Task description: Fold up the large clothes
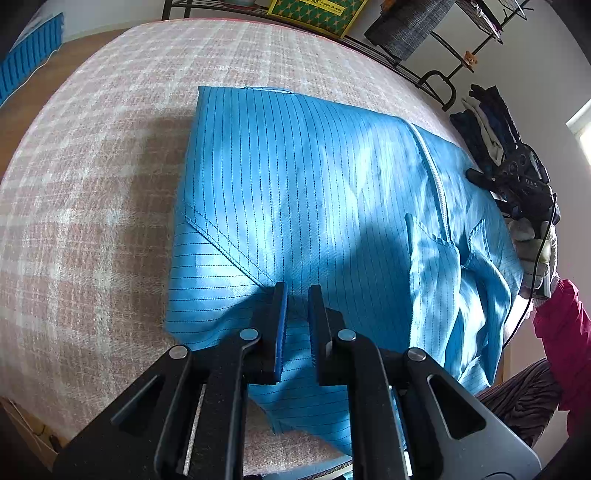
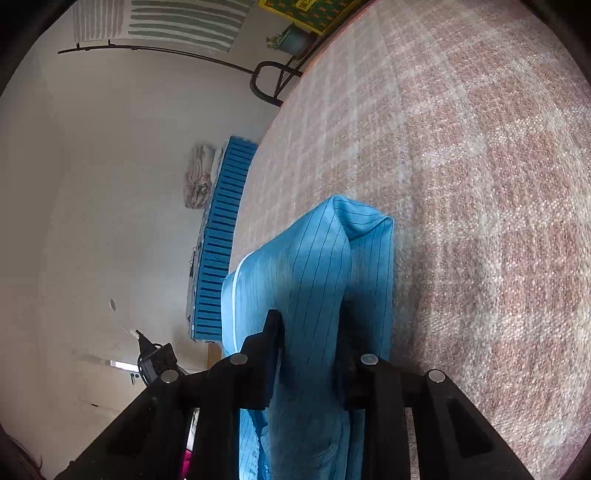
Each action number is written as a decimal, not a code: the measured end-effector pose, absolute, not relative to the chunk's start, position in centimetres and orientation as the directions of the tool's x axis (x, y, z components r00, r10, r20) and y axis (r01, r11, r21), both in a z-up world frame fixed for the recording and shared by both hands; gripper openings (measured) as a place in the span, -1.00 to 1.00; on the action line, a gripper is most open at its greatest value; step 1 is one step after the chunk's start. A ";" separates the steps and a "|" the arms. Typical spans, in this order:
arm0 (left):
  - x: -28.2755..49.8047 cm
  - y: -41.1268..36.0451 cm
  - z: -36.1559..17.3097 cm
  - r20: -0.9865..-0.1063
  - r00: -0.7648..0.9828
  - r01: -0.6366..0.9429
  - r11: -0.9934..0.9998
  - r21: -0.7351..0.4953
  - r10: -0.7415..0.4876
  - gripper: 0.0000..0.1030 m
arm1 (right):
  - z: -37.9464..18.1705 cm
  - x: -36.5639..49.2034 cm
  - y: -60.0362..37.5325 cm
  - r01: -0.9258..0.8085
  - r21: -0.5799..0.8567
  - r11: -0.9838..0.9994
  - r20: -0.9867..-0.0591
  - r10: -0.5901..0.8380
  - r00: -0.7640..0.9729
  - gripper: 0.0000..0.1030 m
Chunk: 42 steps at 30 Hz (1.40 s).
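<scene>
A blue pinstriped garment (image 1: 314, 192) with a white zipper (image 1: 432, 177) lies spread on the pink plaid cover (image 1: 110, 166). Over its near hem, my left gripper (image 1: 297, 295) points down with its jaws nearly together and blue cloth in the narrow gap. In the right wrist view my right gripper (image 2: 310, 328) is shut on a thick fold of the garment (image 2: 332, 258), which stands up past the fingers, above the cover (image 2: 480, 184). The left wrist view also shows the right gripper (image 1: 484, 177) at the garment's far right edge, held by a gloved hand (image 1: 535, 251).
A black metal rack (image 1: 436, 77) with a yellow-green box (image 1: 314, 11) runs behind the bed. Dark clothes (image 1: 487, 122) hang to the right. A blue slatted panel (image 2: 221, 240) stands beside the bed. A magenta sleeve (image 1: 565, 332) is at the right edge.
</scene>
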<state>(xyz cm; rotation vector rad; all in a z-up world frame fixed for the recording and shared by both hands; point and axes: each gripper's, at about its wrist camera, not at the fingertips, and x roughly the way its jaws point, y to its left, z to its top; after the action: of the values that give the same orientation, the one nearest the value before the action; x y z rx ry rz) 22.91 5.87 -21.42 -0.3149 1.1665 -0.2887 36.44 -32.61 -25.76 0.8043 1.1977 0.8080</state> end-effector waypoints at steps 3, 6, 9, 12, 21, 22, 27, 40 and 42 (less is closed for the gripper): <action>22.6 5.8 -21.4 -0.851 0.369 0.058 0.923 -0.381 -0.374 -0.83 | -23.9 35.4 -33.2 -0.192 0.888 0.419 -0.384 0.903 0.193 -0.72; 22.6 5.6 -21.3 -0.853 0.371 0.066 0.926 -0.371 -0.368 -0.83 | -24.1 36.5 -32.4 -0.196 0.879 0.435 -0.398 0.895 0.202 -0.05; 22.6 5.5 -21.3 -0.854 0.369 0.065 0.926 -0.371 -0.367 -0.83 | -26.4 39.0 -32.2 -0.078 0.901 0.426 -0.397 0.885 0.245 0.04; 22.7 5.4 -21.2 -0.856 0.370 0.073 0.930 -0.361 -0.361 -0.83 | -27.2 40.2 -32.6 -0.037 0.916 0.400 -0.374 0.882 0.287 -0.59; 22.7 5.3 -21.4 -0.852 0.372 0.082 0.927 -0.365 -0.369 -0.83 | -24.0 38.9 -32.4 -0.114 0.721 0.684 -0.612 0.704 0.360 -1.00; 22.7 5.3 -21.3 -0.853 0.372 0.083 0.928 -0.363 -0.366 -0.83 | -24.1 38.8 -32.8 -0.096 0.719 0.689 -0.616 0.695 0.370 -1.00; 22.3 5.8 -20.2 -0.849 0.378 0.074 0.926 -0.370 -0.369 -0.83 | -20.0 37.7 -33.5 -0.153 0.545 0.825 -0.699 0.547 0.460 -0.97; 30.1 4.9 -14.6 -0.751 0.591 0.105 0.952 -0.289 -0.294 -0.49 | -16.4 35.0 -23.6 -0.447 0.278 0.850 -0.723 0.491 0.485 -0.57; 31.7 4.2 -15.9 -0.764 0.578 0.106 0.955 -0.277 -0.285 -0.49 | -17.4 35.2 -22.5 -0.470 0.227 0.853 -0.756 0.459 0.467 -0.57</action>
<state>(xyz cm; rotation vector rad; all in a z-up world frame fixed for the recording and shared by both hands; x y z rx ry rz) 31.75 4.18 -15.85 -0.2099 0.9278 -0.2305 35.16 -22.48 -17.43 -0.0133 0.9227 0.5702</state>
